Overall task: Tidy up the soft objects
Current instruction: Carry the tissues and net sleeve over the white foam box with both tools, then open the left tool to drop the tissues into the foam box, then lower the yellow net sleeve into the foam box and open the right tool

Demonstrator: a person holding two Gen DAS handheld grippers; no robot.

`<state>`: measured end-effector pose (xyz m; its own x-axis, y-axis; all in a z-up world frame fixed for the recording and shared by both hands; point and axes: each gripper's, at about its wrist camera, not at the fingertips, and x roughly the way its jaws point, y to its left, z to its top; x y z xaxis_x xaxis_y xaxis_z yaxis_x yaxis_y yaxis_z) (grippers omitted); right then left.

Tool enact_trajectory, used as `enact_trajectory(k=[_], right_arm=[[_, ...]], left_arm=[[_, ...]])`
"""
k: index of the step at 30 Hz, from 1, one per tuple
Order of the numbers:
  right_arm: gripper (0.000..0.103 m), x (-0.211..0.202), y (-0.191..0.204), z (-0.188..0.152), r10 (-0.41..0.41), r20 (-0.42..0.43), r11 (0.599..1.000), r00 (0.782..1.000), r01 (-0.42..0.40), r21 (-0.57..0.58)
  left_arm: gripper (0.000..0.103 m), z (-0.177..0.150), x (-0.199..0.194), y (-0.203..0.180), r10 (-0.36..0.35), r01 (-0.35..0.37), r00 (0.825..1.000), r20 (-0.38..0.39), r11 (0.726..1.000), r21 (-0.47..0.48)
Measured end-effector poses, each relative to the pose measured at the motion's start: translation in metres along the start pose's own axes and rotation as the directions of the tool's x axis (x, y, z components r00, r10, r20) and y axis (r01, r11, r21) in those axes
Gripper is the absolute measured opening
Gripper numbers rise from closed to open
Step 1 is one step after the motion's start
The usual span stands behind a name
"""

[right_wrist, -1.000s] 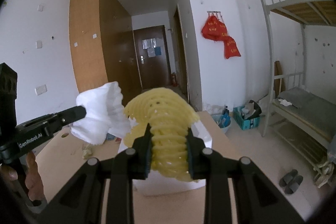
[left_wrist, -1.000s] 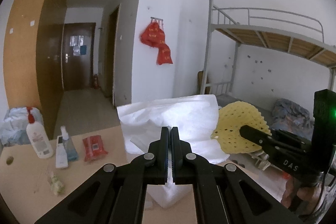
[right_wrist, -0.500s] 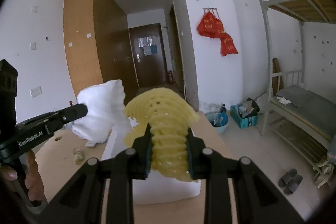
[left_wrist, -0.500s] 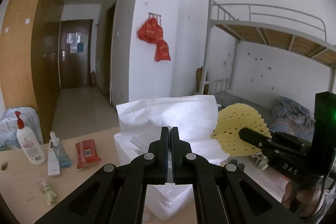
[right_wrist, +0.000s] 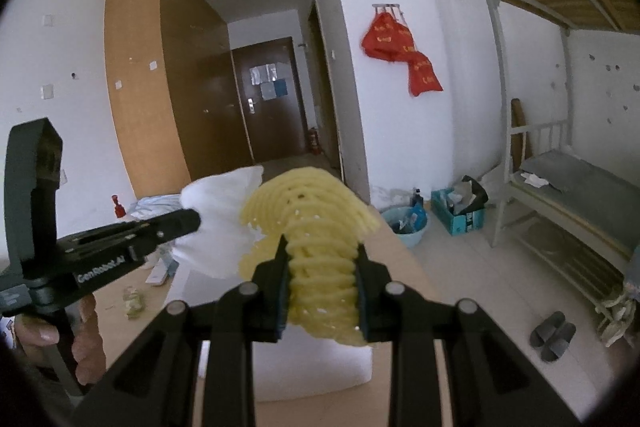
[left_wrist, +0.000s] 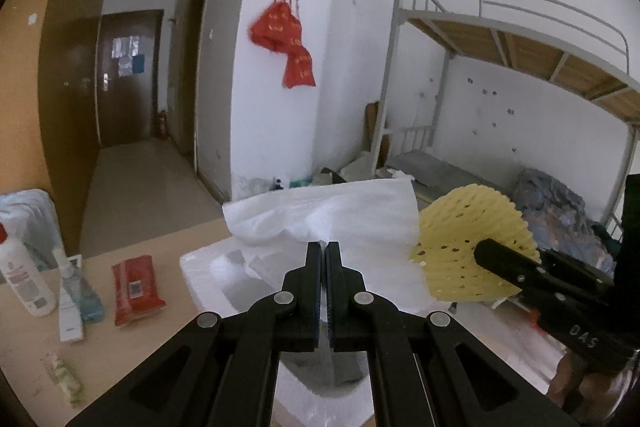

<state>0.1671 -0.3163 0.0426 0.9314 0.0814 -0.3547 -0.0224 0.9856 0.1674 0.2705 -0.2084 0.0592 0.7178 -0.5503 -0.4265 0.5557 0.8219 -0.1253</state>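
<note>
Both claws have slid across the tabletop (left_wrist: 168, 339); the bottles now sit nearer its left edge. Left claw (left_wrist: 323, 255), pressed together, pinches a white foam sheet (left_wrist: 340, 223) above the white foam box (left_wrist: 208, 267). Right claw (right_wrist: 320, 267) clamps yellow foam netting (right_wrist: 312, 211) beside it; only its view shows floor slippers.
</note>
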Motion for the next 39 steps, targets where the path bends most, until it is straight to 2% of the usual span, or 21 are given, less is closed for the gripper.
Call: enact_trajectory(k=[10, 14, 15, 17, 18, 19, 22, 32, 39], right_arm=[[0.031, -0.005, 0.006, 0.002, -0.029, 0.011, 0.999, 1.0, 0.029, 0.016], [0.031, -0.01, 0.008, -0.001, -0.038, 0.015, 0.999, 0.999, 0.038, 0.02], [0.031, -0.012, 0.008, -0.001, -0.04, 0.015, 0.999, 0.999, 0.039, 0.02], [0.031, -0.014, 0.01, -0.002, -0.043, 0.016, 0.999, 0.999, 0.042, 0.02], [0.031, -0.013, 0.009, -0.002, -0.044, 0.015, 0.999, 0.999, 0.043, 0.021], [0.031, -0.013, 0.01, -0.002, -0.045, 0.014, 0.999, 0.999, 0.044, 0.025], [0.031, -0.016, 0.011, -0.002, -0.046, 0.015, 0.999, 0.999, 0.046, 0.026], [0.031, -0.011, 0.011, 0.004, -0.025, 0.008, 1.0, 1.0, 0.024, 0.017], [0.031, 0.01, 0.014, 0.009, 0.04, -0.005, 0.999, 0.999, -0.04, 0.005]], left_arm=[[0.002, 0.0, 0.02, 0.002, 0.013, -0.013, 0.999, -0.036, 1.0, 0.014], [0.005, 0.0, 0.026, 0.002, 0.024, -0.023, 0.998, -0.063, 1.0, 0.015], [0.011, 0.0, 0.027, 0.002, 0.03, -0.029, 0.997, -0.066, 0.999, 0.015], [0.038, -0.001, 0.026, -0.001, 0.044, -0.042, 0.997, -0.06, 0.999, 0.032], [0.071, -0.002, 0.027, -0.002, 0.058, -0.056, 0.996, -0.061, 0.998, 0.04], [0.088, -0.003, 0.027, -0.002, 0.069, -0.067, 0.996, -0.062, 0.997, 0.045], [0.092, -0.004, 0.017, -0.002, 0.098, -0.098, 0.995, 0.004, 0.994, 0.039], [0.093, 0.0, 0.003, 0.002, 0.121, -0.121, 0.993, 0.013, 0.992, 0.042], [0.093, -0.001, -0.025, 0.021, 0.182, -0.183, 0.982, 0.045, 0.983, 0.016]])
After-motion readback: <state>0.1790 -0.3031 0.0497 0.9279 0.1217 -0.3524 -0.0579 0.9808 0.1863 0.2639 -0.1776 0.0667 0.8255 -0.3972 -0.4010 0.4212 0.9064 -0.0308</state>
